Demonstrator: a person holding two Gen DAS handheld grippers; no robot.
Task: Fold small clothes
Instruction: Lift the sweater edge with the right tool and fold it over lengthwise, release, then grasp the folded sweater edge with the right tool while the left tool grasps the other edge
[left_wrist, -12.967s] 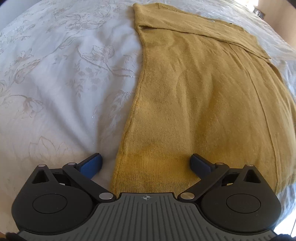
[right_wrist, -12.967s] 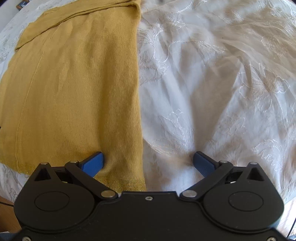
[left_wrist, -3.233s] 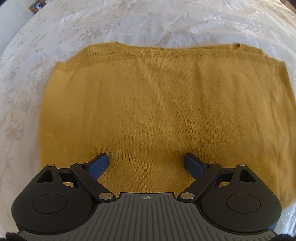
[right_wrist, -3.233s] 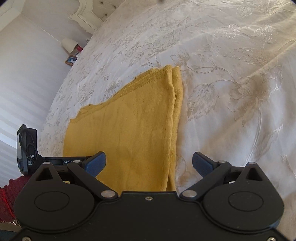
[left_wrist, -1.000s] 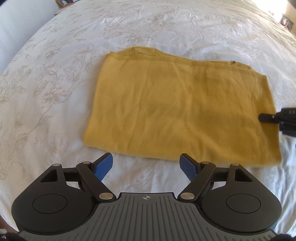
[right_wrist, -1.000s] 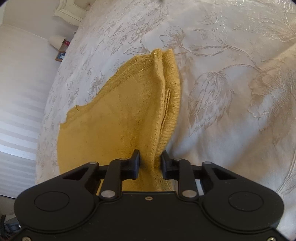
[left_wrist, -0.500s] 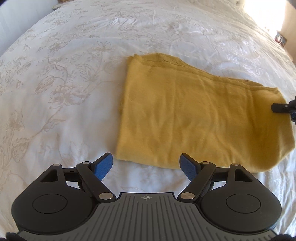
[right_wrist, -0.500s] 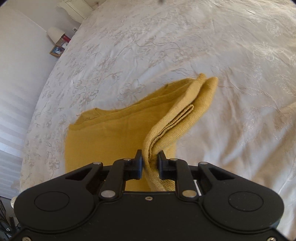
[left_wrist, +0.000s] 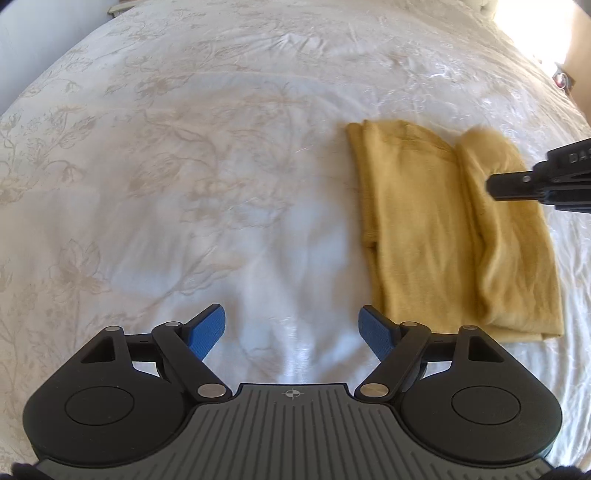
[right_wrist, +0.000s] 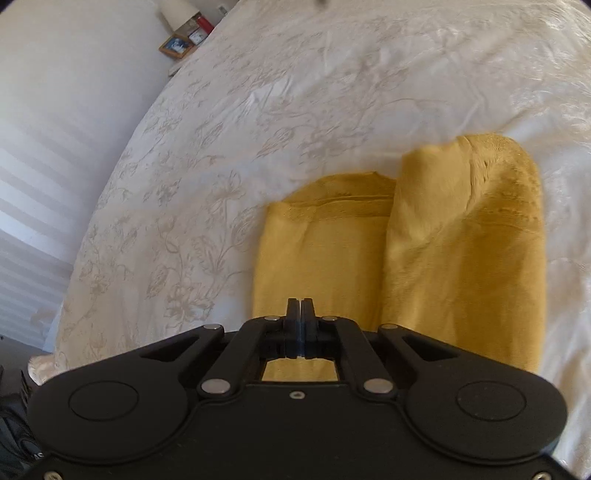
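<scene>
A mustard-yellow knit garment (left_wrist: 454, 236) lies folded on the white bedspread at the right of the left wrist view, its right part doubled over the rest. My left gripper (left_wrist: 293, 326) is open and empty over bare bedspread, left of the garment's near corner. My right gripper (right_wrist: 301, 304) is shut with its fingers pressed together and nothing seen between them, above the garment's lower layer (right_wrist: 325, 258). The folded-over flap (right_wrist: 469, 243) lies to its right. The right gripper's tip also shows in the left wrist view (left_wrist: 517, 182), above the flap.
The white floral bedspread (left_wrist: 184, 184) stretches wide to the left and beyond the garment. A lamp and small framed things (right_wrist: 181, 40) stand past the bed's far corner. A white wall (right_wrist: 55, 147) runs along the bed's left side.
My right gripper carried the garment's edge over the rest, the flap has dropped from it, and it is still shut. My left gripper has drifted left, off the garment.
</scene>
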